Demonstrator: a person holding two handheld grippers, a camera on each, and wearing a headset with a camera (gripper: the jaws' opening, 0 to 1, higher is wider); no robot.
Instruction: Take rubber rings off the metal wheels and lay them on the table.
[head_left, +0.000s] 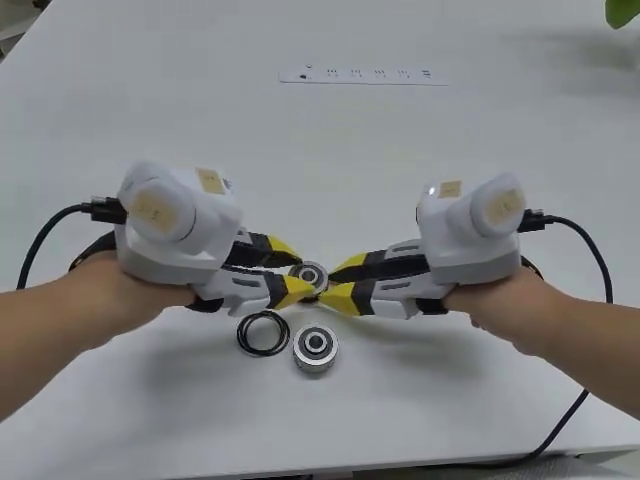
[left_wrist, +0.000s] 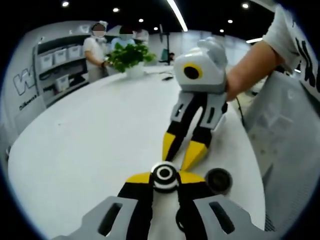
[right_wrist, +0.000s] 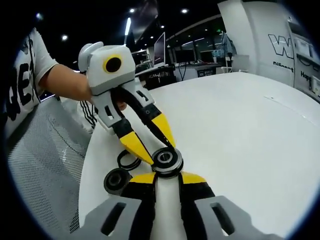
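Head view: left gripper (head_left: 296, 272) and right gripper (head_left: 331, 282) meet tip to tip over the worktop (head_left: 400, 150), both pinching one wheel (head_left: 308, 276) between them. Loose rings (head_left: 263, 333) lie just below the tips, a second wheel (head_left: 315, 346) just beside them.

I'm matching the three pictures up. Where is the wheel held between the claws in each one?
Head view: the wheel sits at centre.
Left gripper view: low centre.
Right gripper view: just below centre.
Shared landmark: the loose wheel lying on the table near it.
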